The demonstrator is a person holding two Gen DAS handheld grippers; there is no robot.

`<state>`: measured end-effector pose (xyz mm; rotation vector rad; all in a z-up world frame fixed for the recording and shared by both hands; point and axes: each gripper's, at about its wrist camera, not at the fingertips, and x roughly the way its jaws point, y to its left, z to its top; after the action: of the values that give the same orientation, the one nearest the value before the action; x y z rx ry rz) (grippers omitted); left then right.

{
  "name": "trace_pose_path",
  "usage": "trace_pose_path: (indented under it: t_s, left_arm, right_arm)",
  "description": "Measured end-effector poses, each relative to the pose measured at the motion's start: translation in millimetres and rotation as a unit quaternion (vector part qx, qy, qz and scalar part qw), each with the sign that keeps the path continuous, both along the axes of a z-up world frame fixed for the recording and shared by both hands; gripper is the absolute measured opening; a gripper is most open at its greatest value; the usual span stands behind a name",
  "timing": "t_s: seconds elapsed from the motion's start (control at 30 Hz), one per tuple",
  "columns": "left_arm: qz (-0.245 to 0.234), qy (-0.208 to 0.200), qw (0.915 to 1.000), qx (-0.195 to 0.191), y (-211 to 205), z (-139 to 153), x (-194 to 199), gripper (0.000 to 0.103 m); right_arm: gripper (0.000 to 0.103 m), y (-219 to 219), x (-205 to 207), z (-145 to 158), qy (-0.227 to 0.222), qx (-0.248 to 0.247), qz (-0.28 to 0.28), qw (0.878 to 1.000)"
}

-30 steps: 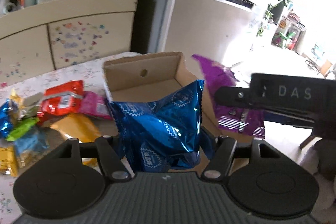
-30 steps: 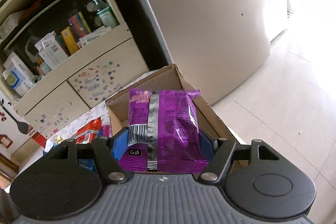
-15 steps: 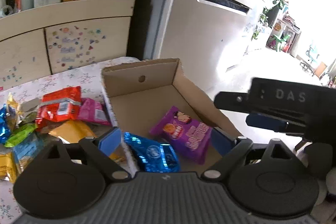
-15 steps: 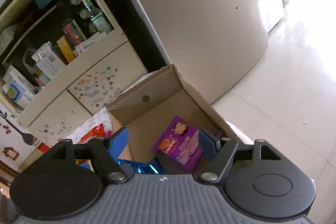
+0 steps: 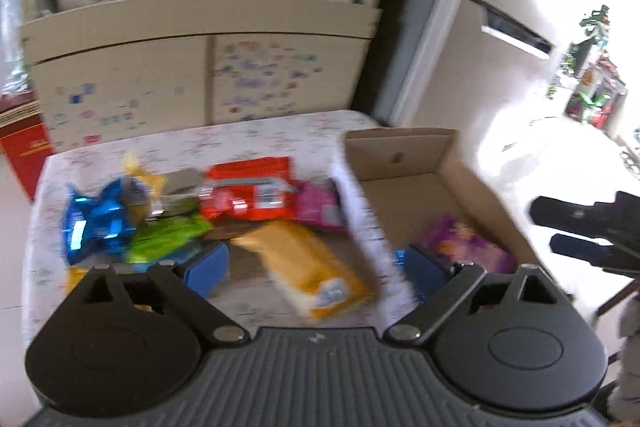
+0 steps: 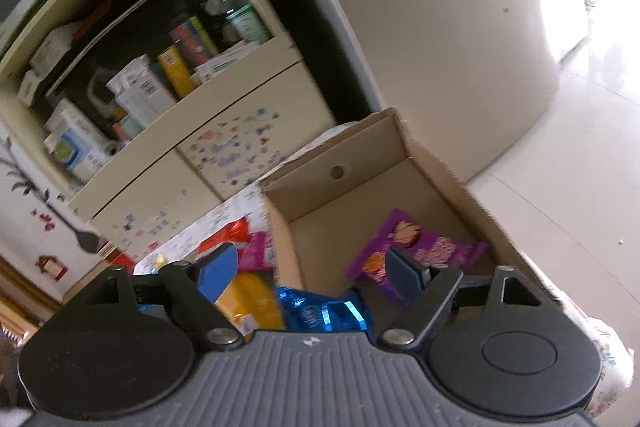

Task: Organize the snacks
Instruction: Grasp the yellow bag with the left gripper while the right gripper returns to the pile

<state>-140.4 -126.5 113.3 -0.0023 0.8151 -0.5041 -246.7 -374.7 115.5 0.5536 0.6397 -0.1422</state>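
An open cardboard box (image 5: 404, 155) (image 6: 360, 159) stands at the table's right end. A purple snack bag (image 6: 416, 251) (image 5: 464, 243) and a blue foil bag (image 6: 324, 311) lie inside it. My left gripper (image 5: 316, 267) is open and empty above a yellow bag (image 5: 312, 267) on the table. Left of the box lie a red bag (image 5: 248, 195), a pink bag (image 5: 320, 207), a green bag (image 5: 168, 235) and a blue foil bag (image 5: 96, 223). My right gripper (image 6: 308, 271) is open and empty over the box's near left corner; it also shows at the right in the left wrist view (image 5: 576, 231).
The table (image 5: 240, 139) has a white patterned cloth. Behind it stands a cream cabinet (image 5: 200, 67) with stickers and shelves of boxes and bottles. A beige fridge (image 6: 440, 47) stands to the right, with tiled floor (image 6: 580, 167) beyond the table edge.
Both grippers let go of their bags, blue from the left and purple from the right, which now lie in the box. The left gripper has swung left over the snack pile. The right gripper has shifted left.
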Motion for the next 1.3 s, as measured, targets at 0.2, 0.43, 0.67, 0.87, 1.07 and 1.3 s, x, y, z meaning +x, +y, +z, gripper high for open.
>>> trace_pose_path:
  t_s: [0.2, 0.43, 0.67, 0.87, 1.07, 1.3]
  left_arm:
    - [0.027, 0.001, 0.9989, 0.037, 35.2, -7.6, 12.6, 0.095]
    - [0.055, 0.008, 0.9956, 0.075, 66.8, -21.7, 26.7, 0.095]
    - [0.059, 0.014, 0.9912, 0.118, 94.2, -40.3, 37.3, 0.095]
    - [0.07, 0.048, 0.989, 0.121, 115.1, -60.6, 50.4, 0.095]
    - [0.033, 0.031, 0.9879, 0.149, 114.5, -70.9, 55.9, 0.095]
    - [-0.024, 0.006, 0.9873, 0.157, 106.2, -78.4, 64.3, 0.095]
  right_arm:
    - [0.086, 24.8, 10.7, -0.9, -0.004, -0.014, 0.053, 0.998]
    - [0.086, 53.2, 23.2, -5.9, -0.004, -0.026, 0.118, 0.993]
    - [0.086, 80.7, 43.9, -18.7, 0.012, -0.045, 0.186, 0.981]
    - [0.086, 92.5, 72.0, -36.4, 0.047, -0.049, 0.22, 0.973]
    - [0.084, 104.8, 93.8, -49.6, 0.073, -0.078, 0.243, 0.964]
    - [0.082, 113.4, 116.9, -64.3, 0.098, -0.096, 0.254, 0.957]
